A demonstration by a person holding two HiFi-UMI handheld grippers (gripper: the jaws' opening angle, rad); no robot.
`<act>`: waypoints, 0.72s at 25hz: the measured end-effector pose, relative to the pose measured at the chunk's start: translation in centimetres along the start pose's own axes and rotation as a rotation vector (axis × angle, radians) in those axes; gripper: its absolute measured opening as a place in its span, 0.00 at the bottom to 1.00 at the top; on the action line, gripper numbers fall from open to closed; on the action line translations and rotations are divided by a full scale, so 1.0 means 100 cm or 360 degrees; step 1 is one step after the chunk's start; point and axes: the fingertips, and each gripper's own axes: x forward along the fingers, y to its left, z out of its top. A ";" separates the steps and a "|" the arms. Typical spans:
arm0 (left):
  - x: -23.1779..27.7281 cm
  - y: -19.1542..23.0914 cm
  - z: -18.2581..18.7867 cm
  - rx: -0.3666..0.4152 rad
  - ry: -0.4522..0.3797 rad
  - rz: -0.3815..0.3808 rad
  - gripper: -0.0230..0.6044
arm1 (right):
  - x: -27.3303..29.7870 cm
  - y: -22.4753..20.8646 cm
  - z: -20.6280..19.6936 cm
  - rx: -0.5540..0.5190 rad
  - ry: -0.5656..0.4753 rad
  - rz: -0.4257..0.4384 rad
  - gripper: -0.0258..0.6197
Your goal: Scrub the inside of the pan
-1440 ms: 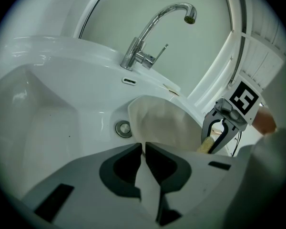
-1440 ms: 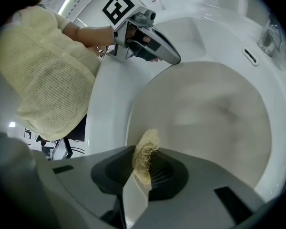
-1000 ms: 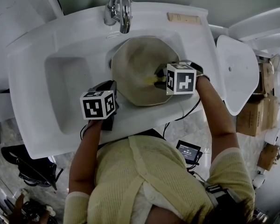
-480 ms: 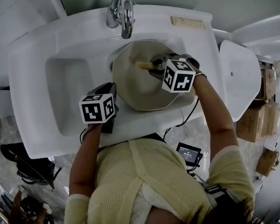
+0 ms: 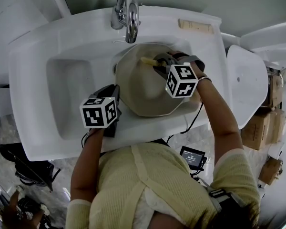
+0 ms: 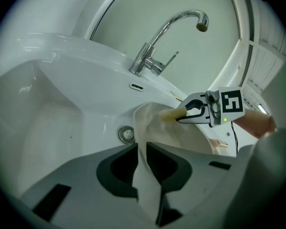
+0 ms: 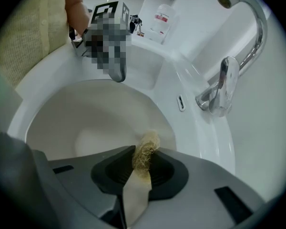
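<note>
L gripper (image 6: 142, 163) clamped on pan (image 5: 138, 89) rim; R gripper (image 7: 142, 168) pinches loofah scrubber (image 7: 147, 149) inside pan, in sink (image 5: 62, 46). Writing on bottle (image 7: 163, 19) label unreadable.

1. The sink (image 5: 52, 37) looks like white glazed ceramic. It's super glossy, with highlights all along its back edge.
2. The faucet (image 5: 128, 11) is polished chrome metal, basically mirror-shiny. The drain ring (image 6: 127, 134) is the same sort of bright metal.
3. The pan (image 5: 143, 87) is pale beige, smooth and matt inside, with no shine at all.
4. The scrubber (image 7: 145, 154) is rough, stringy, straw-coloured fibre, kinda loofah-like.
5. The left gripper (image 6: 142, 151) and right gripper (image 7: 142, 161) both have smooth matt grey plastic shells with darker matt pads.
6. The person's sweater (image 5: 148, 185) is soft ribbed knit cloth.
7. The boxes (image 5: 257, 118) are plain matt cardboard.
</note>
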 end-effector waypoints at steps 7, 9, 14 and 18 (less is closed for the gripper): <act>0.002 -0.002 -0.001 -0.0006 0.0008 -0.0001 0.18 | 0.007 -0.017 -0.022 -0.0060 0.0111 -0.0135 0.17; 0.003 -0.002 -0.001 -0.0011 0.0009 0.0000 0.18 | 0.009 -0.021 -0.029 -0.0086 0.0161 -0.0171 0.17; 0.004 -0.001 -0.002 -0.0006 0.0008 0.0011 0.18 | 0.016 -0.025 -0.045 -0.0136 0.0273 -0.0200 0.17; 0.005 0.000 -0.001 -0.0011 0.0009 0.0016 0.18 | 0.018 -0.023 -0.051 -0.0156 0.0319 -0.0186 0.17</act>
